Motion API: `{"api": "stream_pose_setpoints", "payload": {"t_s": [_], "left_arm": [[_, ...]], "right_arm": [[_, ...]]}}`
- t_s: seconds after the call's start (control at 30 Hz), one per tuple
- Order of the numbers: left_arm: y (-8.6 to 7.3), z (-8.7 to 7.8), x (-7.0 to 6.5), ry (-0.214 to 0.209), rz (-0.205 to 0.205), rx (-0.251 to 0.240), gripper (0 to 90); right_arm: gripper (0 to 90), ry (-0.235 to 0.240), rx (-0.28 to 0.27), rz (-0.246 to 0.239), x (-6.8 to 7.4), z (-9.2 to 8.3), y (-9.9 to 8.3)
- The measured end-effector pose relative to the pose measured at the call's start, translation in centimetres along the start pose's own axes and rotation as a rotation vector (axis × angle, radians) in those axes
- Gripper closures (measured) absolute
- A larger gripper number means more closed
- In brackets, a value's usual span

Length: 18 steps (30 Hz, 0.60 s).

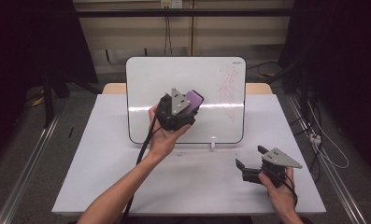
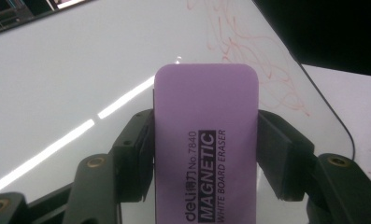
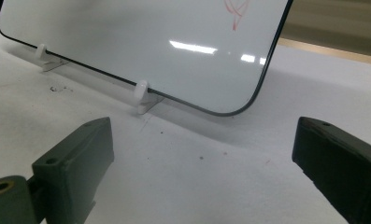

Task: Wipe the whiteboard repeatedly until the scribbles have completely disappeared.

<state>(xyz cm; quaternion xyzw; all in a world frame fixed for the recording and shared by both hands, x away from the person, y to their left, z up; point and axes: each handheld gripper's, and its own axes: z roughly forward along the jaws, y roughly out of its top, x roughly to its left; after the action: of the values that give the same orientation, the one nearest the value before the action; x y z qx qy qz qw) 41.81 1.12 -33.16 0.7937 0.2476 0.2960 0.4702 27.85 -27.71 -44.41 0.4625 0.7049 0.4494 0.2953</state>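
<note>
Left gripper [image 1: 185, 108] clamps the purple eraser [image 2: 206, 140] by its long sides, pad toward the whiteboard [image 1: 150, 79], evidently to wipe the red scribble [image 1: 230, 88] at 2 o'clock. Right gripper [image 1: 253, 161] idles at 5 o'clock, jaws wide, empty. Eraser's felt face is hidden; its lower end is cut off.

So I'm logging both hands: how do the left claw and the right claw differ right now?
The left claw is raised in front of the whiteboard; the right claw sits low over the table. The left is shut on the purple eraser; the right stands open with nothing between its jaws. Both are black and hand-held.
</note>
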Motion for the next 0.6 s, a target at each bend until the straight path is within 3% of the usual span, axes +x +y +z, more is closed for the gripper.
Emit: {"api": "stream_pose_setpoints", "payload": {"t_s": [0.23, 0.6], "left_arm": [[1.3, 1.3, -0.4, 0.005, 0.024, 0.005, 41.5], [3.7, 3.9, -0.5, 0.082, 0.088, 0.021, 41.5]], "right_arm": [[5.5, 0.001, 0.001, 0.000, 0.0, 0.1, 0.0], [5.5, 0.002, 0.001, -0.001, 0.0, 0.1, 0.0]]}}
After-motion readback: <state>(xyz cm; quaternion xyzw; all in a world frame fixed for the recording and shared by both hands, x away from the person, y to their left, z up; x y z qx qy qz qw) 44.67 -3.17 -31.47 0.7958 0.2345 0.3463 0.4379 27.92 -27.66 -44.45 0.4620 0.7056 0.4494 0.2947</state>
